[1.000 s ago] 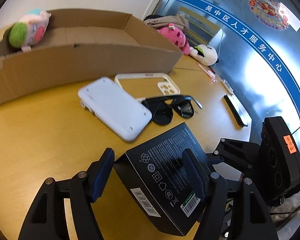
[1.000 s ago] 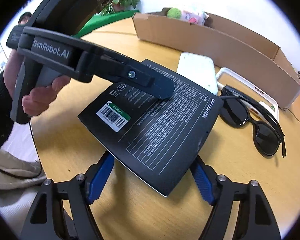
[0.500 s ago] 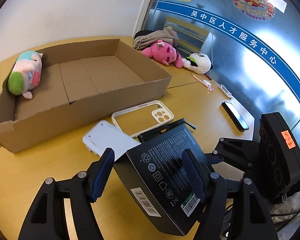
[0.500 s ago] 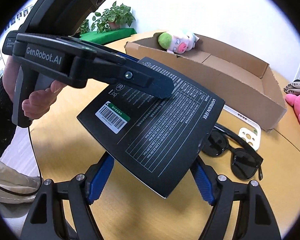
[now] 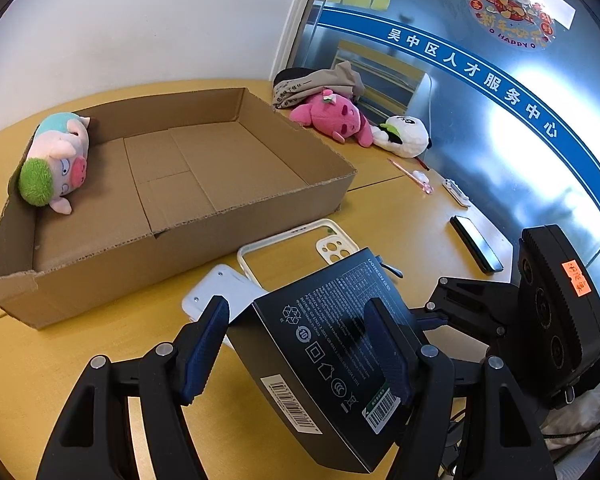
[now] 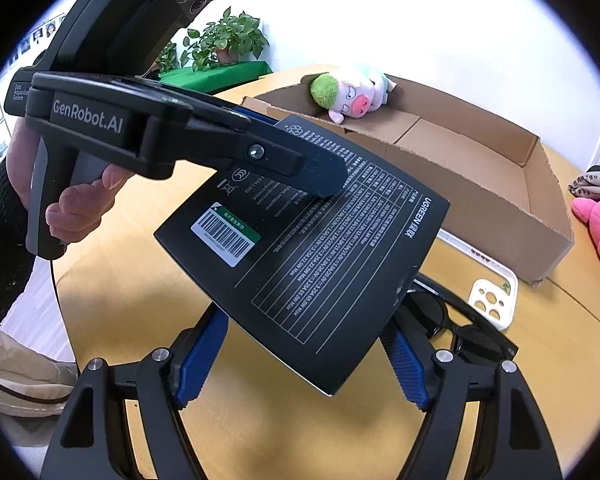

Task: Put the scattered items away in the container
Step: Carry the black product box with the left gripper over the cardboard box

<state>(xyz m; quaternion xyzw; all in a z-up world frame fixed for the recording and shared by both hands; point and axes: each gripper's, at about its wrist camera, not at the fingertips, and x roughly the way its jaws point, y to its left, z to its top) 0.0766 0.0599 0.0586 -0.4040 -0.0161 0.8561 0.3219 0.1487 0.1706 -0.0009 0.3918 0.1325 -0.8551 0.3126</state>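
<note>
Both grippers hold one black product box (image 5: 332,344), lifted above the yellow table. My left gripper (image 5: 300,352) is shut on the box across its thickness. My right gripper (image 6: 300,356) is shut on the box (image 6: 312,240) across its width. The left gripper's finger (image 6: 292,168) lies over the box top in the right wrist view. The open cardboard box (image 5: 172,248) stands beyond, with a pig plush (image 5: 56,164) in its left corner. A white phone case (image 5: 300,248), a white flat device (image 5: 220,292) and black sunglasses (image 6: 460,328) lie on the table under the held box.
A pink plush (image 5: 332,120), a panda plush (image 5: 404,136) and a bundled cloth (image 5: 316,80) lie by the glass wall. A pink pen (image 5: 412,172), a small white item (image 5: 456,192) and a black phone (image 5: 476,244) lie at the right. A potted plant (image 6: 220,44) stands behind.
Both grippers have raised the black box off the table and tilted it. The cardboard box's inside now shows from above, and the items on the table sit lower in view.
</note>
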